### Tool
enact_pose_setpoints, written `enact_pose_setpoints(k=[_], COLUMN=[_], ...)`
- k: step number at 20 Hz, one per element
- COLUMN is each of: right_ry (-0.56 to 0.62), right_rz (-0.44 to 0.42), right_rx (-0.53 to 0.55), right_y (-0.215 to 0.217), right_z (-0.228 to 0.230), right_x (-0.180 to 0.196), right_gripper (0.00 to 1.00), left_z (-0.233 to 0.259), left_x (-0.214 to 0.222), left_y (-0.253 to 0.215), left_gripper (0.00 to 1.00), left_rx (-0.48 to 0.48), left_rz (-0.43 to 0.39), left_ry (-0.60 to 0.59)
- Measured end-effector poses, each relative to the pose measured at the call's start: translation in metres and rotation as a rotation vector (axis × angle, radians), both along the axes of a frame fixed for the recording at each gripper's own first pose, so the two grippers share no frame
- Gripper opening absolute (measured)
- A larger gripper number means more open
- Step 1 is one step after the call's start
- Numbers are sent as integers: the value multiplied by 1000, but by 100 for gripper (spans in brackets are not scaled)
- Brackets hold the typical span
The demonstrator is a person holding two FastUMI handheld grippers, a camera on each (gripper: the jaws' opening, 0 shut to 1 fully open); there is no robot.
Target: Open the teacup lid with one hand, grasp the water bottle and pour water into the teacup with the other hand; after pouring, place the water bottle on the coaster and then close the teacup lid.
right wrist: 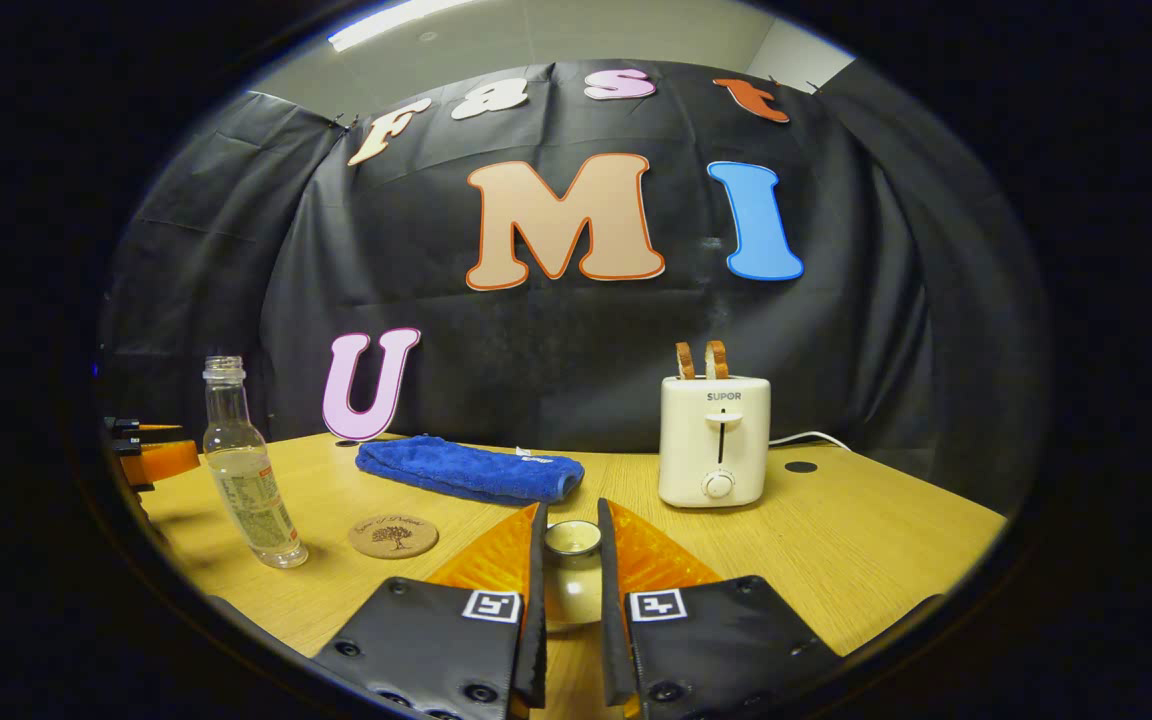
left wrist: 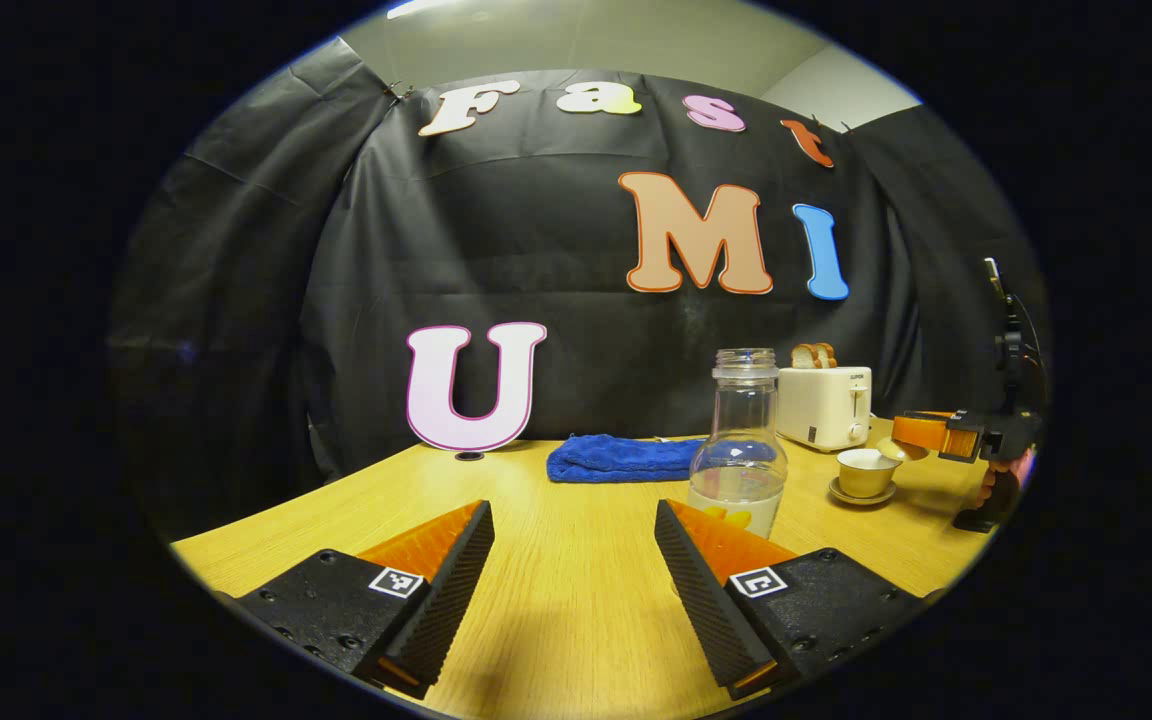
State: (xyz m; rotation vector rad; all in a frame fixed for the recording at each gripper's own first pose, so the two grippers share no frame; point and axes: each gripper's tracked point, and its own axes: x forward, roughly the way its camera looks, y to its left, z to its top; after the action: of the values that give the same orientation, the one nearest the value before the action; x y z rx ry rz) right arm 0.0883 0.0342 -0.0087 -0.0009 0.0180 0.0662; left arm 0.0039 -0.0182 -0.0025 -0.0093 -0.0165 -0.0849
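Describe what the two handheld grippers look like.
Each gripper, left gripper and right gripper, has a black bolted body carrying two wedge-shaped fingers with ribbed inner faces. A small square black-and-white marker sits on each finger's base. No cables or sleeves are visible.

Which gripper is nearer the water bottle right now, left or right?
Left. The left gripper is open, its fingers just short of the water bottle, which stands ahead near its right finger. The right gripper is off beyond the teacup, holding the lid.
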Motion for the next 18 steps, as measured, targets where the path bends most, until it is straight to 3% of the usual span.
enact_pose_setpoints(k=[6, 14, 18], right_ry=[-10, -18, -20], right_rz=[-72, -189, -221], right_rx=[-2, -6, -8], right_y=[-31, -66, -77], right_z=[4, 7, 7], right_x=[-39, -62, -68], right_gripper=[25, 25, 26], left_z=[2, -1, -9], left_x=[-8, -3, 11], left_y=[-39, -77, -88], left_gripper=[94, 95, 95], left_rx=[0, 1, 16], left_rz=[-196, -338, -339], left_ry=[-9, 10, 58])
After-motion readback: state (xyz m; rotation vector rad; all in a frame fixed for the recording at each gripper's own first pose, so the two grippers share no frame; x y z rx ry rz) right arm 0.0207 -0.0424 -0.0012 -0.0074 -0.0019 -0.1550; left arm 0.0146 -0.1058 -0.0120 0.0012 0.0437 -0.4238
